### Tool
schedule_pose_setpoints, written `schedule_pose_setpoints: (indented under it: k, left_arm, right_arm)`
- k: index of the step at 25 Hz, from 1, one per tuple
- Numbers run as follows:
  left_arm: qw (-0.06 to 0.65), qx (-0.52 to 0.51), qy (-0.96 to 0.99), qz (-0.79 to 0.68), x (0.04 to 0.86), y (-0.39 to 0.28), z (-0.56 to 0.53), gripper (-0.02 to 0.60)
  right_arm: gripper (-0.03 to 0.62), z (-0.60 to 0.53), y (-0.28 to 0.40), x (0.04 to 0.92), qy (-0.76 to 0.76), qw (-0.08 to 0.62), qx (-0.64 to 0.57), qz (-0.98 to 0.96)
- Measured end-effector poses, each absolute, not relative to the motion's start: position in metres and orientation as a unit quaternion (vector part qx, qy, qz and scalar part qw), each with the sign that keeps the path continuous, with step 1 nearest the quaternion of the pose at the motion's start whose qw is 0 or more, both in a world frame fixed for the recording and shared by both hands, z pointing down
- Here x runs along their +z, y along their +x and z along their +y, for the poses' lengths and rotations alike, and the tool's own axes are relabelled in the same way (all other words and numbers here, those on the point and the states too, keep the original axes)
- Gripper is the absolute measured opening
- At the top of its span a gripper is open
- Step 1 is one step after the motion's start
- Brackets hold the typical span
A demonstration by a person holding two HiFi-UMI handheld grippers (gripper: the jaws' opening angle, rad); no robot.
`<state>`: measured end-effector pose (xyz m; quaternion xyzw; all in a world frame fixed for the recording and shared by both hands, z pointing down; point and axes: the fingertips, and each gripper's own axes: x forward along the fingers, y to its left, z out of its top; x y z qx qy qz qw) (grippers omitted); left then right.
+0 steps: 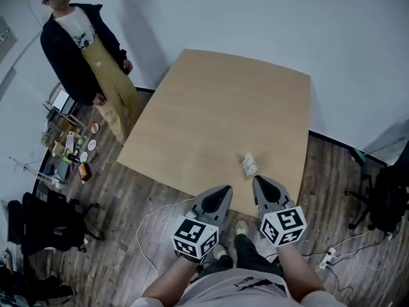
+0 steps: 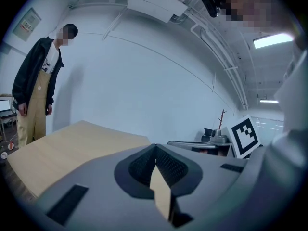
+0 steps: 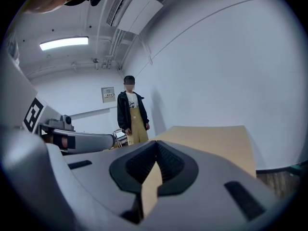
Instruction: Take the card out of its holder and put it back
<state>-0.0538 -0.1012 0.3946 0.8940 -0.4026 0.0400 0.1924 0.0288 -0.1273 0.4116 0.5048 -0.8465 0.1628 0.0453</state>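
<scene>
Card holder lies flat on the wooden table, near its front edge, right of centre; too small to tell card from sleeve. Left gripper hangs at the table's front edge, jaws together, nothing btwn them. Right gripper sits just over that edge, nearest the holder but apart from it, jaws also together & empty. A person stands off the table's far-left corner.
</scene>
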Motion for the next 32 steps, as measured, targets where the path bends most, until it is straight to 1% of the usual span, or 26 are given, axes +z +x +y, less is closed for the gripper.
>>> schedule_pose_setpoints:
  k: [8, 15, 32]
  left_arm:
    - [0.170, 0.017, 0.896, -0.409, 0.349, -0.077, -0.080, 0.012]
    - [0.145, -0.004, 0.899, -0.413, 0.320, -0.080, -0.076, 0.012]
    - [0.135, -0.012, 0.901, -0.412, 0.313, -0.081, -0.055, 0.012]
  right_arm:
    - [0.014, -0.101, -0.001, 0.371, 0.474, 0.050, 0.143, -0.867]
    - [0.014, -0.092, -0.005, 0.340, 0.470, 0.044, 0.104, -0.875]
    - [0.014, -0.070, -0.008, 0.328, 0.467, 0.033, 0.087, -0.879]
